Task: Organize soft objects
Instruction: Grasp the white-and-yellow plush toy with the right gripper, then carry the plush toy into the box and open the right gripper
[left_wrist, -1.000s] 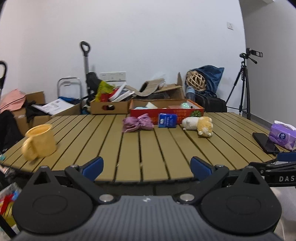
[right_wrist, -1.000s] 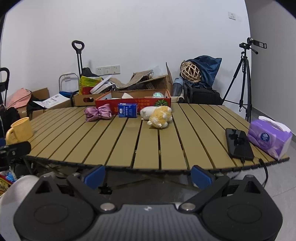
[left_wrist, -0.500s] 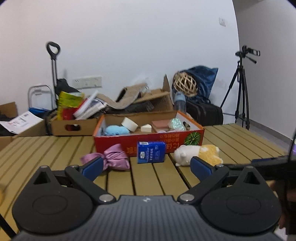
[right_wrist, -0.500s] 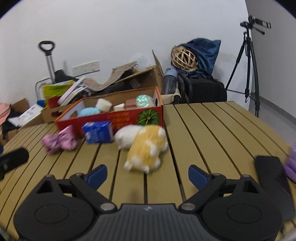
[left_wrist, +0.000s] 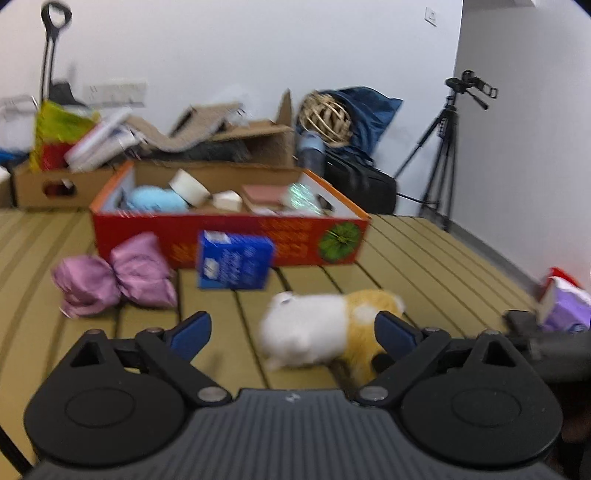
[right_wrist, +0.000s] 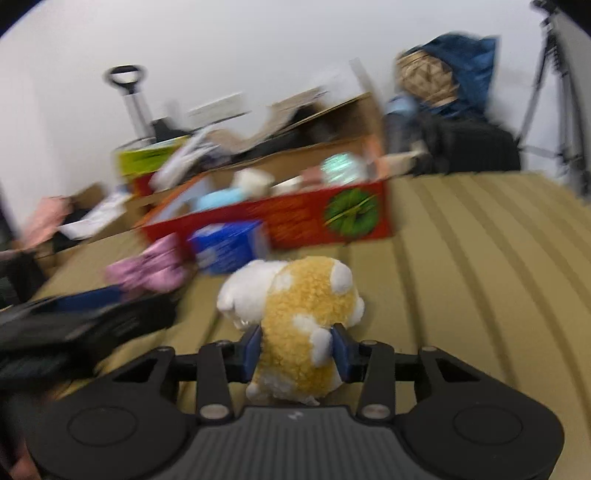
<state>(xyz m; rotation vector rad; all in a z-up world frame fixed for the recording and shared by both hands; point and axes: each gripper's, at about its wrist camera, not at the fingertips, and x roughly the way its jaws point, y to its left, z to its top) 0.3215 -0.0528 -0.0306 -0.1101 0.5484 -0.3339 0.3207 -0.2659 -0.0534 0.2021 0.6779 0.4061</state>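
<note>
Closed in on the far side of the table (right_wrist: 498, 258) over the last second, from well back off its near edge; half a second ago spread wide before the stuffed toy (right_wrist: 299, 317), now clamped on it. Right gripper (right_wrist: 297, 349) pinching the yellow-and-white toy at its near end, blue pads pressed into the fleece on both sides. Toy resting on the slats or barely clear of them, too blurred to tell, just in front of the red box (right_wrist: 314, 218) at the far edge. Left gripper (left_wrist: 293, 330) spread wide and holding nothing, hovering beside the toy, pink bundle (left_wrist: 114, 277) off to its left, blue carton (left_wrist: 234, 258) standing against the box front.

Likely step: lifting the toy and carrying it into the box. Best done by keeping a firm squeeze, since plush compresses and can slip; raising high enough to clear the box wall and the carton; releasing only above a free spot among the things already inside. Worth slowing down, given the heavy motion blur.
</note>
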